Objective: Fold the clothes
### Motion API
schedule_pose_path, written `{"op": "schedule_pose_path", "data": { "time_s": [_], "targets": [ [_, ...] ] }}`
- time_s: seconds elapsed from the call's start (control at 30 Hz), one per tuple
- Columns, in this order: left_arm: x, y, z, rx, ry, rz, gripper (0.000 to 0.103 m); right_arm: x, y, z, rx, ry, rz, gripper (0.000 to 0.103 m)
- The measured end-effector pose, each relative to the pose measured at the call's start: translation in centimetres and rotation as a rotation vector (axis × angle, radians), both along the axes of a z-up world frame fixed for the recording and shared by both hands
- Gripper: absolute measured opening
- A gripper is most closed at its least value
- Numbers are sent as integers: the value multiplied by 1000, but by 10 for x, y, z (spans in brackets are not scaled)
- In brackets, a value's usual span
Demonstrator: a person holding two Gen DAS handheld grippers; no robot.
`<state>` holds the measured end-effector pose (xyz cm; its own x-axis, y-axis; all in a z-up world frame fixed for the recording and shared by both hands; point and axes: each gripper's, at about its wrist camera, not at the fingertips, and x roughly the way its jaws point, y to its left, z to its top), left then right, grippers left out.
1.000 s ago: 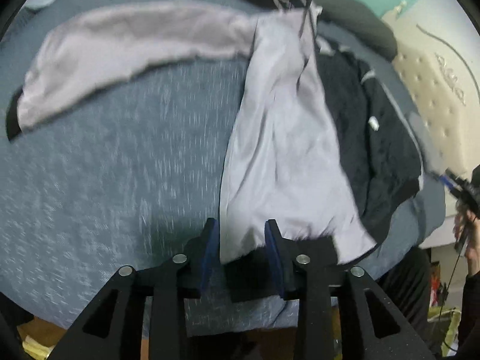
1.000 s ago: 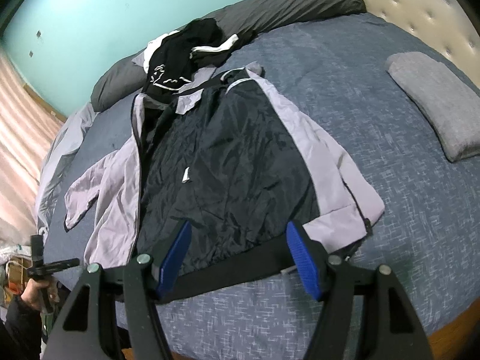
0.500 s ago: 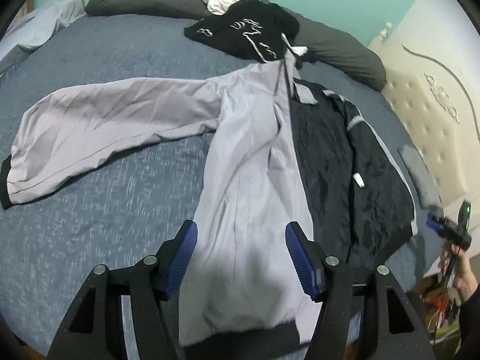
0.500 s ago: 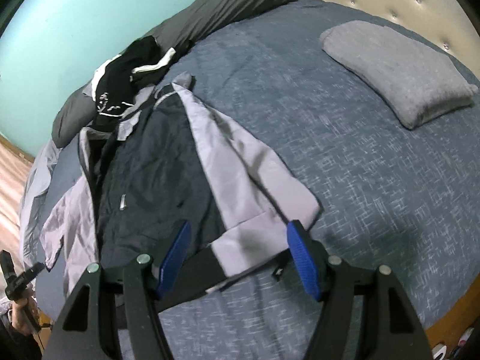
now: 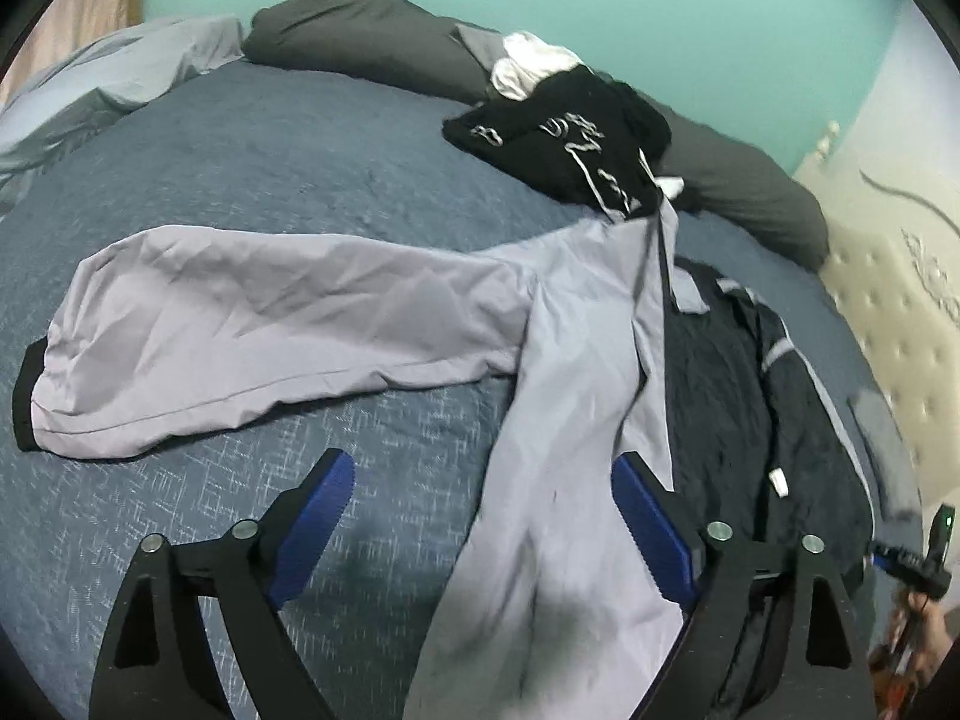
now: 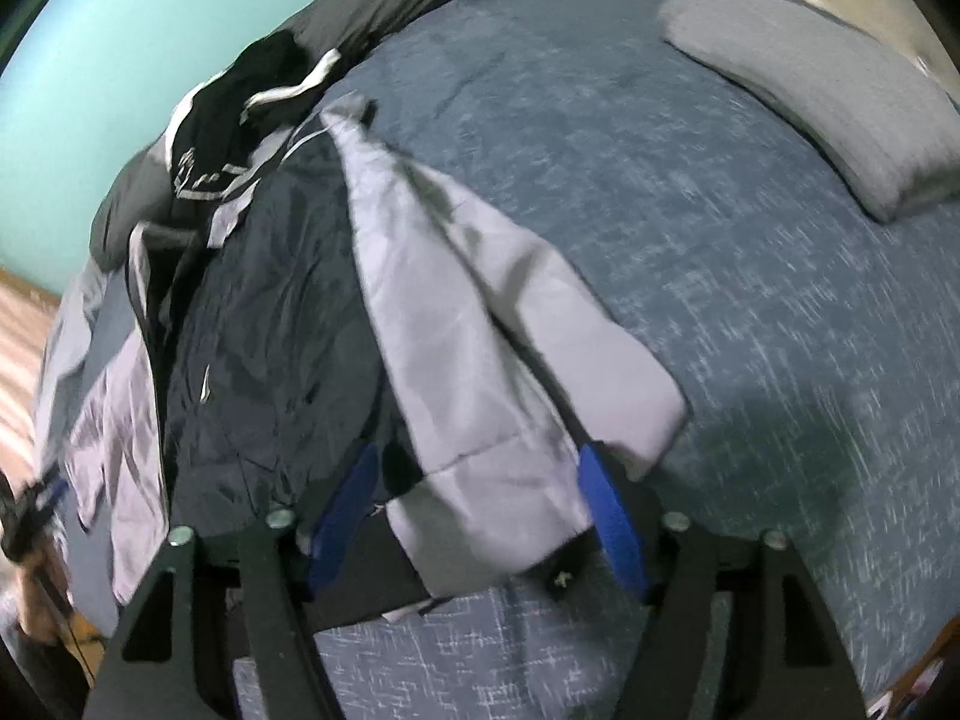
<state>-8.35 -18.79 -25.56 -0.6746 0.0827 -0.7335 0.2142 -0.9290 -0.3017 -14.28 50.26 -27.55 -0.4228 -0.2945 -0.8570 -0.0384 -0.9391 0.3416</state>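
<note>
**Inspector:** Both grippers have shifted since a second ago. Left gripper then had its jaws close together at the jacket hem; now they stand wide apart, nothing between them but air, hanging over the left front panel. Right gripper has dropped from above the dark lining to the grey right panel, jaws apart, hem cloth lying between them unclamped.

**Clerk:** Where does the jacket lie?

**Inspector:** On the bed, open, lining up. Left sleeve is stretched out sideways, flat. Right panel is turned in over the lining. Collar touches a black garment near the pillows. A grey folded piece sits well apart.

**Clerk:** Meaning for the fold?

**Inspector:** Judged: spreading looks released on the left; the sleeve and left panel are not folded in.
</note>
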Motion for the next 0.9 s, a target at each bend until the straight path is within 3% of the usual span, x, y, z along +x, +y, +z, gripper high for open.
{"op": "schedule_pose_path", "data": {
  "time_s": [0.13,0.23,0.43,0.57,0.9],
  "targets": [
    [4,-2,-8,-18,8,1,95,-1,-12,-2,45,7,41,25],
    [7,-2,-13,-34,12,0,98,0,-17,-3,68,22,53,13],
    [12,-3,-24,-64,21,-9,100,1,-33,13,99,72,91,8],
    [13,1,-29,-77,29,-28,101,4,-64,35,87,137,179,7],
    [19,-3,-24,-93,77,3,103,1,-208,71,-30,231,502,6]
  ]
}}
